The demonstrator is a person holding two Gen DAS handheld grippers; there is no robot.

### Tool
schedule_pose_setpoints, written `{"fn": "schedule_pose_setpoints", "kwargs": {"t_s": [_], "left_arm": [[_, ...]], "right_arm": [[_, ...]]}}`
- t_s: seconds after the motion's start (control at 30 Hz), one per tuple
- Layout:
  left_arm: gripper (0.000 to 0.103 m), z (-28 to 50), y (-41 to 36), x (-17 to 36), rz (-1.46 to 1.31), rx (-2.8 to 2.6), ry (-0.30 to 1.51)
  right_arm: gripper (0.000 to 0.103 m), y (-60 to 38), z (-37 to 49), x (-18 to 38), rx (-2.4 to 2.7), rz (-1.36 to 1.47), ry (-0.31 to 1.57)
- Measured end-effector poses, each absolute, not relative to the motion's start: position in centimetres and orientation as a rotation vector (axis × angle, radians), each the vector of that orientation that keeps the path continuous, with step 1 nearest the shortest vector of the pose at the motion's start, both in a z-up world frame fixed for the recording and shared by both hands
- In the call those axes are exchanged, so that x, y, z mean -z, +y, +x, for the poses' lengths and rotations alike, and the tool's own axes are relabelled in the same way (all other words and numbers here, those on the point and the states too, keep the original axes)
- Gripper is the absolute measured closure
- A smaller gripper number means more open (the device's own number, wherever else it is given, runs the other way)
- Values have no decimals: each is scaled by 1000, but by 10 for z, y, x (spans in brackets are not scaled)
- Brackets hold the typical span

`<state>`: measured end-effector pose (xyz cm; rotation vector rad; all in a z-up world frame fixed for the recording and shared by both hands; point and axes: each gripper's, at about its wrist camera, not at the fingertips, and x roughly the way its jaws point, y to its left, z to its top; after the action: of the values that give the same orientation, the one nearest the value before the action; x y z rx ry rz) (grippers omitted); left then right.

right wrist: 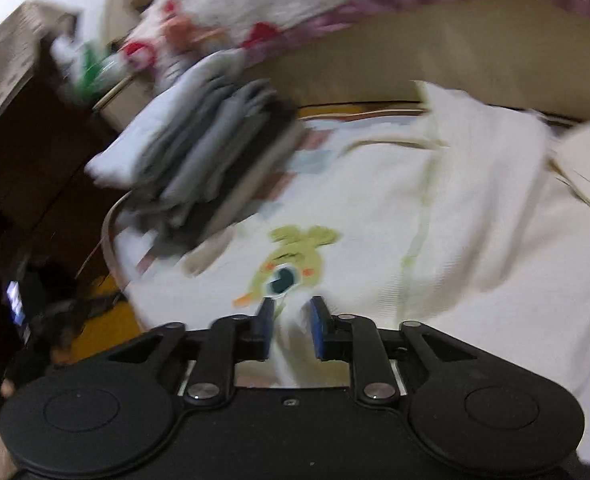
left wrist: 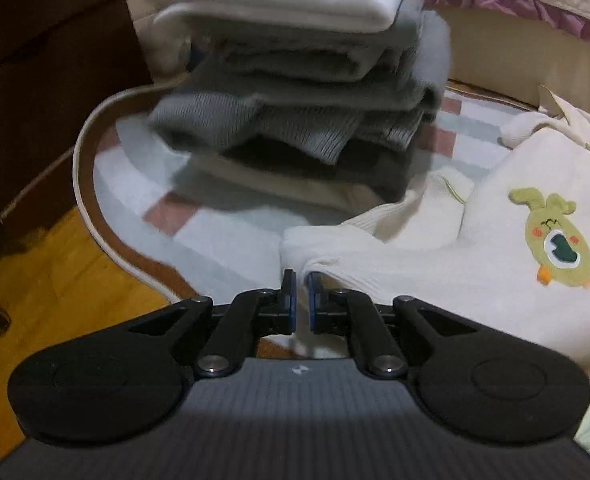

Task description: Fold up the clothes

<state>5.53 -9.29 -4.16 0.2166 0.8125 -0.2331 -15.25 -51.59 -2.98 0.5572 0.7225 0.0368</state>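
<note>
So the cream sweater (left wrist: 475, 264) with the green cartoon patch (left wrist: 553, 240) is spread out on a checked pad (left wrist: 223, 248) with a pale piped edge, right next to a stack of folded clothes (left wrist: 295, 92), white and grey on top, darker stuff at the bottom. The sweater's ribbed cuff end sits near the foot of that stack, and the wood floor (left wrist: 55, 280) shows past the pad's edge. Left tongs (left wrist: 301, 280) are clamped down almost completely on a thin bit of the sweater's ribbed edge, and you can see the fabric running up between the blue pads. Right tongs (right wrist: 293, 306) are only partly closed, with a bunched fold of the same sweater sitting between the two blue pads just below the patch (right wrist: 291, 264). That view is pretty smeared, so I honestly can't tell if the pads are actually pressing on it or just sitting around it. In the right wrist view the stack (right wrist: 199, 156) sits off to the upper left, and a quilted cover (right wrist: 279, 4) with red bits and a purple ruffle hangs behind everything.
</note>
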Motion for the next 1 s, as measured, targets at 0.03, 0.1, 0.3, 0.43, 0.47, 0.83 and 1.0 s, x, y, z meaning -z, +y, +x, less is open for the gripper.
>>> {"fn": "schedule_pose_setpoints", "kwargs": {"t_s": [0.03,0.1,0.3,0.43,0.47,0.83,1.0], "left_arm": [[97,58,-90,43,201,226,830],[96,67,-70,34,84,185,813],[96,53,-58,10,-38,302,716],[86,28,-113,24,-79,650,790],[71,23,-129,30,-93,740,823],[58,-38,-224,59,38,1135,908],[37,-36,-249,68,43,1182,952]], "right_arm": [[58,-522,-157,33,13,570,718],[52,-538,-171,38,127,587,710],[45,-570,-236,52,235,495,776],[40,-557,-246,71,199,388,873],[40,-551,-235,77,206,363,899],[69,-583,-220,116,396,719,762],[90,-580,-211,84,427,582,727]]}}
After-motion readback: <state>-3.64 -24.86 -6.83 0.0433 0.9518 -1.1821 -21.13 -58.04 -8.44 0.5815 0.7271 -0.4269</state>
